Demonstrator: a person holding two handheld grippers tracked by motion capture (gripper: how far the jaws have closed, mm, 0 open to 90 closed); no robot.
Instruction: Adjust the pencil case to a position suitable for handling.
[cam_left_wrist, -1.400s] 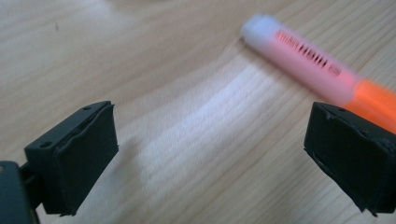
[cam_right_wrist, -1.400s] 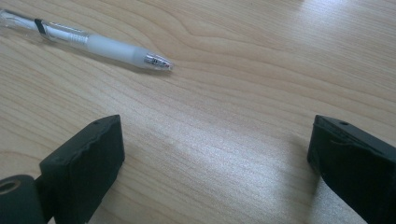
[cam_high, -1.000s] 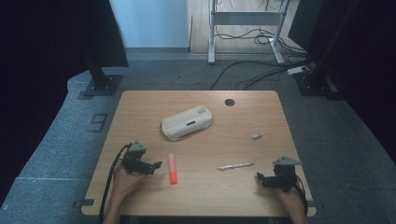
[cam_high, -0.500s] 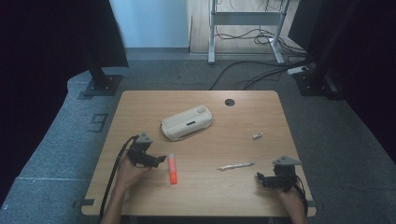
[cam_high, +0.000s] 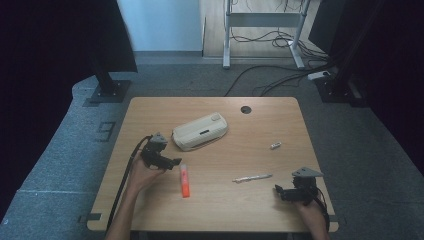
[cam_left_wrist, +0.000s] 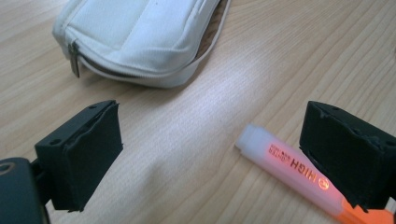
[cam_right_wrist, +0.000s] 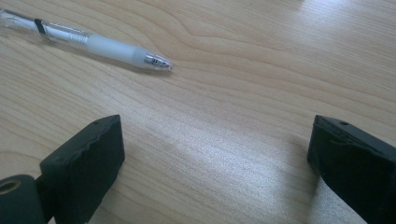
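Observation:
A white zipped pencil case (cam_high: 200, 131) (cam_left_wrist: 140, 37) lies near the table's middle. An orange highlighter (cam_high: 184, 180) (cam_left_wrist: 289, 170) lies in front of it. My left gripper (cam_high: 175, 162) (cam_left_wrist: 210, 154) is open, its tips just left of the highlighter's white end; in the left gripper view the right jaw overlaps the marker's body. A clear pen (cam_high: 252, 177) (cam_right_wrist: 88, 42) lies to the right. My right gripper (cam_high: 278, 190) (cam_right_wrist: 215, 163) stands open near the front right edge, bare wood between its jaws, the pen tip beyond them.
A small white cap or eraser (cam_high: 275, 145) lies at the right. A round cable hole (cam_high: 245, 109) is at the wooden table's (cam_high: 150, 210) far edge. Cables and stand bases cover the floor behind.
My left gripper has moved forward and right, from the table's left front toward the pencil case and the highlighter's white end. The right gripper has stayed put.

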